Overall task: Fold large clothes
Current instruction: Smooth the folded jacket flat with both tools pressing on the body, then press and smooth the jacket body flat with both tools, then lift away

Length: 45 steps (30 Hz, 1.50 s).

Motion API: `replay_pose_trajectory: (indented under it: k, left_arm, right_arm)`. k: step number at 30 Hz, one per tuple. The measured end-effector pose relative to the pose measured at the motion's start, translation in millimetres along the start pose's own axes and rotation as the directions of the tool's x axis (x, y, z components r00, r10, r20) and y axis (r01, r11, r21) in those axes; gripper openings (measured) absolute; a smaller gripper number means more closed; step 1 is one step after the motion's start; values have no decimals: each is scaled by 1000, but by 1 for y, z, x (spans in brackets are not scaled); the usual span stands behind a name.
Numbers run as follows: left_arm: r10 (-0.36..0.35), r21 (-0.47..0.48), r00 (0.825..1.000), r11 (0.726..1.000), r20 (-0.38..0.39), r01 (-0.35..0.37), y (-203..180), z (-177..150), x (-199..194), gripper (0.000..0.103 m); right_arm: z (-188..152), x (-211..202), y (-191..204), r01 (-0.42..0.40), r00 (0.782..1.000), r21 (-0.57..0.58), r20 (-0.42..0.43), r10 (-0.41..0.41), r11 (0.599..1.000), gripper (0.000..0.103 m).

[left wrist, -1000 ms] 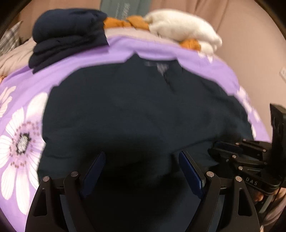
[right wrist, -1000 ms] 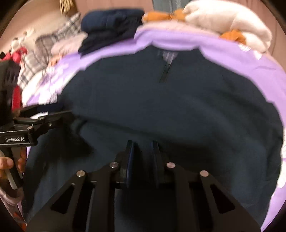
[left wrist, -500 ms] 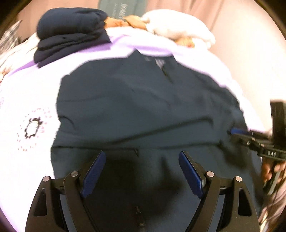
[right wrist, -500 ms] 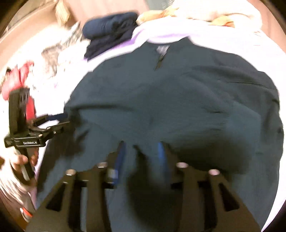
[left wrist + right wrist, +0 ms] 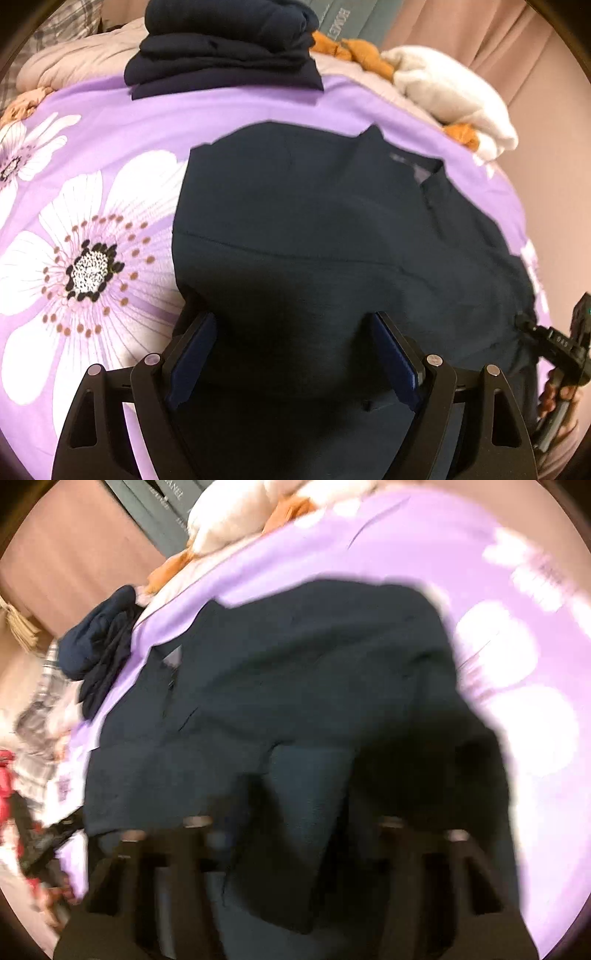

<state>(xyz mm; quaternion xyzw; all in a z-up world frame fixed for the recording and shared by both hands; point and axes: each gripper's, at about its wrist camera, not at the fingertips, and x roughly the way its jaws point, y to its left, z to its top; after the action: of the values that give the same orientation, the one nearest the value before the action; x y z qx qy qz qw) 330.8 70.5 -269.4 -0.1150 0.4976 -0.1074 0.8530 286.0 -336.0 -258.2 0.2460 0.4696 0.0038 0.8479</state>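
A large dark navy garment [image 5: 332, 229] lies spread on a bed covered with a purple bedspread [image 5: 110, 122] printed with big white flowers [image 5: 88, 266]. Its collar with a short zip points toward the far right in the left wrist view. The left tool [image 5: 291, 354] hangs over the near part of the garment with its two blue pads [image 5: 192, 354] spread wide apart, gripping nothing. The right tool [image 5: 295, 827] appears badly blurred in its own view; dark cloth lies across and between its fingers, and I cannot tell whether they are pinched on it or released. In the left view it shows at the far right edge, at the garment's side. Beyond the garment sit a folded navy pile [image 5: 225, 40], a white bundle [image 5: 450, 92] and orange cloth [image 5: 354, 51].
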Motion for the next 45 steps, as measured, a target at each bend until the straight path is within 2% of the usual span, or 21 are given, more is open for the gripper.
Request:
replay_pose_trajectory:
  k: [3,5,7,9,11,13,15,16,17,19,20,23,25,27,28,33,35,37,41,42,45]
  left_arm:
    - [14,15,1000,1000,-9,-13,-2,-4,3,84]
    - [15,23,1000,1000,-12,-15,0,-3,2,84]
    - [17,35,1000,999,-13,-17,1,-3,2,84]
    - [22,46,1000,999,-15,-21,1,-4,3,84]
    - [32,62,999,998,-17,-31,-2,-3,7,84]
    - [44,76,999,996,-19,-42,-4,-3,8,84]
    - [47,81,999,996,-22,-45,-5,-2,10,84]
    - [46,80,999,996,-22,-44,-4,-2,10,84]
    - [44,78,999,996,-22,-42,-3,-3,9,84]
    - [43,78,999,996,-20,-42,-3,-4,8,84]
    - [47,81,999,996,-18,-45,-3,-5,8,84]
    - [80,105,997,991,-11,-78,-8,-7,11,84]
    - [99,116,995,988,-12,-97,-11,-7,13,84]
    - [108,122,994,987,-15,-105,-12,-6,14,84]
    - [108,121,994,987,-17,-105,-11,-6,14,84]
    - [96,112,995,989,-17,-94,-9,-8,12,84]
    - [96,113,995,989,-16,-94,-9,-8,13,84]
    - [97,114,995,989,-15,-94,-8,-8,13,84]
    - [95,110,995,990,-12,-93,-8,-8,14,85]
    - [97,111,995,989,-12,-95,-9,-8,14,86]
    - [104,118,994,988,-15,-101,-10,-8,14,86]
  right_arm:
    - [-4,2,13,-13,1000,-71,5,14,997,9]
    - [1,-1,18,7,1000,-106,23,-5,994,7]
    - [8,-10,23,26,995,-132,94,-13,991,7]
    - [16,-5,17,26,996,-117,84,-16,993,7]
    - [13,15,19,92,996,-161,26,-89,983,10]
    - [9,19,21,128,992,-195,37,-123,972,12]
    - [12,15,19,134,991,-181,49,-127,974,18]
    - [14,10,18,162,986,-161,59,-155,973,28]
    - [15,8,19,196,980,-157,73,-186,968,33]
    - [12,-6,27,318,944,-192,155,-291,928,33]
    - [11,-13,32,342,933,-218,191,-304,914,33]
    - [4,-27,48,279,948,-275,233,-218,920,46]
    - [-2,-29,59,216,963,-330,225,-146,919,46]
    - [-8,-28,63,232,961,-367,227,-155,901,46]
    - [-8,-26,63,276,950,-376,249,-190,885,46]
    - [8,-20,29,339,931,-222,217,-293,914,41]
    - [11,-18,19,431,892,-184,234,-387,883,42]
    - [10,-27,14,442,881,-153,258,-396,884,43]
    - [1,-44,24,316,915,-158,310,-257,935,44]
    - [-3,-45,32,256,932,-196,310,-188,947,45]
    - [-10,-27,49,130,971,-277,229,-66,952,42]
